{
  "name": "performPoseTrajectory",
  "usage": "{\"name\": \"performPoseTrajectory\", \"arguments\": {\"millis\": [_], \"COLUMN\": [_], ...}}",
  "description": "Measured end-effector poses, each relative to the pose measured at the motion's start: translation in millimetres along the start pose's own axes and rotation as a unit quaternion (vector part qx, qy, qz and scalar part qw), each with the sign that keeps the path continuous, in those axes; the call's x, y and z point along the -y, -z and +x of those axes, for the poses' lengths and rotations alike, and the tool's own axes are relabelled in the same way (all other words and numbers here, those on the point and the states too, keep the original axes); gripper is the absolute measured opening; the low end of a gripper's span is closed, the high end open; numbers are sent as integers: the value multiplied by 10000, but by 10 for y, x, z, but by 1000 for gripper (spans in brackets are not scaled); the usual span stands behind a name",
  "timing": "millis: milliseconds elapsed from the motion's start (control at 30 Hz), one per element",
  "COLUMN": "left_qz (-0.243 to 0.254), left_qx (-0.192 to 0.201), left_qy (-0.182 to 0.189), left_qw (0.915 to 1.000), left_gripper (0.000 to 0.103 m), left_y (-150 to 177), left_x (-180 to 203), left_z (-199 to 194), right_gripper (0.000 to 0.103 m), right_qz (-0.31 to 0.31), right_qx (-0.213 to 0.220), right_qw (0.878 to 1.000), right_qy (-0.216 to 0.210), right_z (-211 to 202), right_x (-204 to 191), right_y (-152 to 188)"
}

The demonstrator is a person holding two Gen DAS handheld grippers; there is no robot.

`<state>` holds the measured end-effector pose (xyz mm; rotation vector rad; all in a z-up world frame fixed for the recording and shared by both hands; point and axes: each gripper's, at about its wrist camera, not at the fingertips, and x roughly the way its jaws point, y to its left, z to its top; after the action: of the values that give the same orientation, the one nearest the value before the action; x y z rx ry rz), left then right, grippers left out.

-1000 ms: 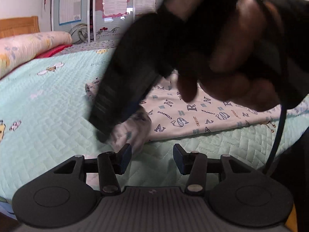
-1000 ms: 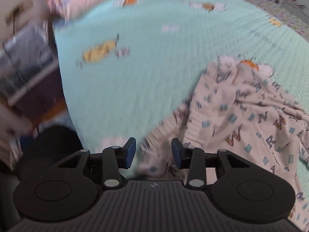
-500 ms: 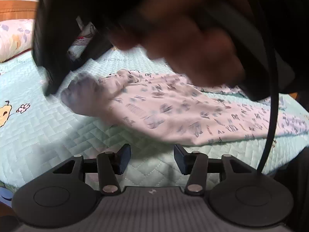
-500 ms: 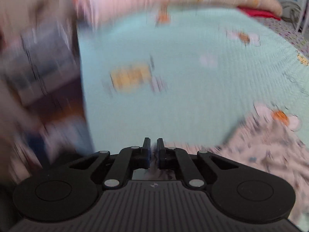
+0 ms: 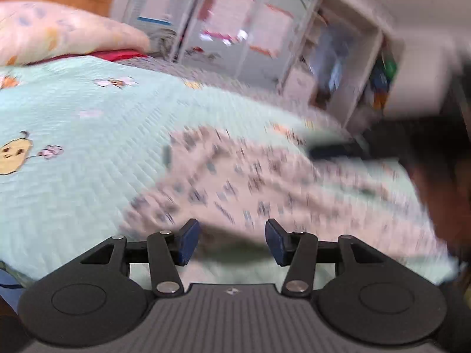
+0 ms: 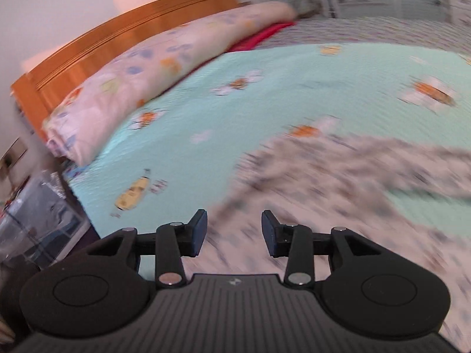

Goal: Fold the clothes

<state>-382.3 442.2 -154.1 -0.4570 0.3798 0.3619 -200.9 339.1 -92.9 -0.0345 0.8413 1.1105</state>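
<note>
Your right gripper (image 6: 232, 231) has just been opening, its jaws apart with nothing pinched; your left gripper (image 5: 232, 241) also gapes empty. Beneath both lies the letter-printed garment (image 5: 250, 182) (blurred), spread on the mint quilted bedspread (image 6: 265, 88). Beyond it: a rolled floral duvet (image 6: 141, 85), a wooden headboard (image 6: 123, 38), and open shelves (image 5: 353, 70) with blurred contents.

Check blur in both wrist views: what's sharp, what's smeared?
Left wrist: left claw sharp; printed garment and shelving motion-smeared. Right wrist: right claw sharp; garment heavily streaked, rolled quilt mildly soft. Both views have fisheye bending at the edges.
</note>
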Motion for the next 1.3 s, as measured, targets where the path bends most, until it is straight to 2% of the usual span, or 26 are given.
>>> {"name": "performPoseTrajectory", "arguments": {"millis": [67, 167, 300, 400, 433, 500, 567, 667, 700, 733, 767, 800, 833, 867, 967, 1033, 1067, 1100, 1133, 1267, 1300], "left_qz": [-355, -1003, -1866, -2424, -2694, -3364, -4110, -5040, -5229, -5347, -5382, -5346, -5224, -5047, -4229, -3401, -2957, -2567, -2459, -3017, -3124], "left_qx": [85, -149, -605, -709, -775, -926, -968, -870, -826, -794, -777, -771, -778, -680, -2, 385, 481, 498, 368, -404, -464], "left_qy": [-146, -267, -225, -100, -38, 218, 439, 509, 539, 548, 534, 489, 406, 334, 135, -137, -339, -526, -651, -928, -979], "left_qw": [9992, 9945, 9803, 9675, 9599, 9369, 9054, 8578, 8467, 8395, 8375, 8401, 8482, 8599, 9061, 9395, 9535, 9638, 9664, 9480, 9438], "left_gripper": [56, 60, 60, 60, 60, 60, 61, 61, 61, 61, 58, 41, 19, 9, 8, 8, 9, 9, 9, 14, 22], "left_y": [-162, -325, -365, -311, -273, -163, -26, 149, 181, 197, 193, 168, 121, 36, -365, -642, -722, -765, -716, -289, -207], "left_x": [-233, -667, -1074, -1155, -1165, -1170, -1160, -1179, -1183, -1183, -1178, -1173, -1168, -1156, -1072, -939, -861, -805, -814, -1041, -1088], "left_z": [11, 169, 284, 151, 124, 114, 126, 169, 178, 182, 178, 171, 158, 115, -135, -328, -387, -407, -379, -267, -272], "right_gripper": [42, 43, 44, 44, 45, 51, 52, 52, 52, 52, 52, 52, 52, 53, 53, 53, 53, 53, 53, 53, 53], "right_qz": [349, 932, 1370, 1314, 1237, 1086, 994, 996, 972, 942, 936, 934, 976, 1026, 1107, 1124, 1141, 1157, 1197, 1262, 1244], "right_qx": [42, -2, -112, -71, -51, -56, -88, -171, -172, -169, -149, -126, -103, -80, 20, 80, 91, 102, 103, 122, 147], "right_qw": [9993, 9953, 9896, 9909, 9921, 9940, 9950, 9949, 9951, 9954, 9955, 9955, 9952, 9947, 9938, 9936, 9934, 9931, 9927, 9919, 9921], "right_qy": [161, 275, 434, 271, 179, 99, 35, -32, -38, -41, -30, -17, 9, 37, 113, 118, 123, 129, 131, 112, 114], "right_z": [-200, -329, -323, -361, -371, -346, -312, -250, -252, -260, -276, -293, -305, -316, -373, -412, -419, -427, -423, -427, -444], "right_x": [230, 512, 661, 625, 588, 504, 429, 362, 345, 328, 331, 337, 358, 381, 428, 457, 473, 490, 515, 559, 563], "right_y": [191, 458, 712, 752, 747, 749, 757, 783, 789, 795, 796, 795, 789, 783, 759, 751, 752, 752, 755, 761, 754]}}
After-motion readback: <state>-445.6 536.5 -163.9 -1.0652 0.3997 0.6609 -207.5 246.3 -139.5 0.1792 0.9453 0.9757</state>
